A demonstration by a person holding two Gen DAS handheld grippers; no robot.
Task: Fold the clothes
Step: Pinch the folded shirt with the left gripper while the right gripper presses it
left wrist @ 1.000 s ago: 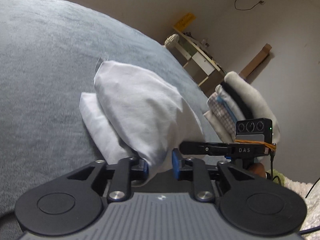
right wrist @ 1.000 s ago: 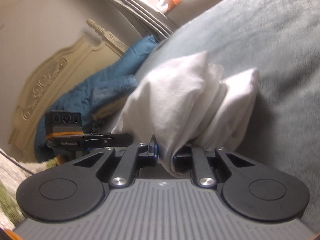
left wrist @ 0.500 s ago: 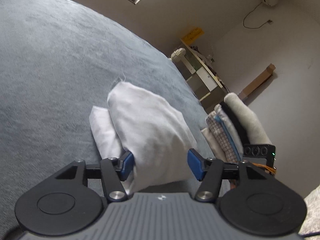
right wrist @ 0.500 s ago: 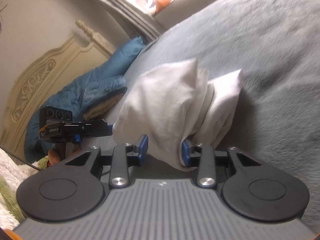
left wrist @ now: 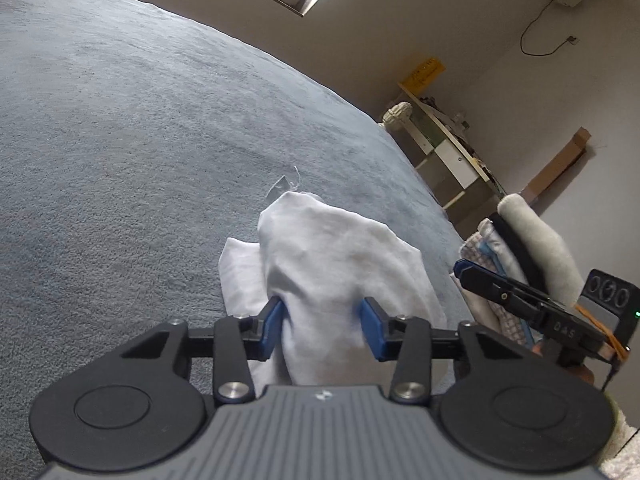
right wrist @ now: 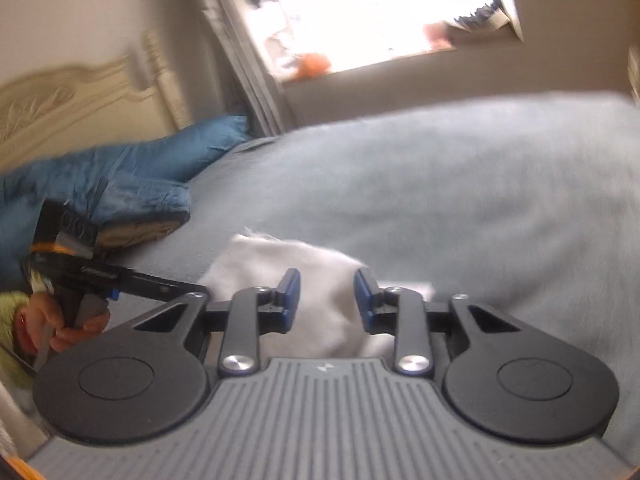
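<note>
White garment bundled on the grey bed, both grippers closing around it

The grey bed (left wrist: 160, 140) spreads ahead; a folded pile (left wrist: 516, 256) lies just right of the left gripper (left wrist: 322, 328). The white garment (left wrist: 340, 264), seemingly nearly folded, sits between its closing jaws. The right gripper (right wrist: 326, 300) closes likewise; whether either set of pads presses is unclear. Stacking probably remains.

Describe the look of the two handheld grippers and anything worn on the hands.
Both the left gripper and the right gripper share one build: black linkage arms with silver pivot screws, blue fingertip pads, two round black discs and a ribbed grey body with a small white logo. Seen from the side, the right one shows an orange cable, white lettering and a green light. A fuzzy green sleeve shows at the left hand.
</note>
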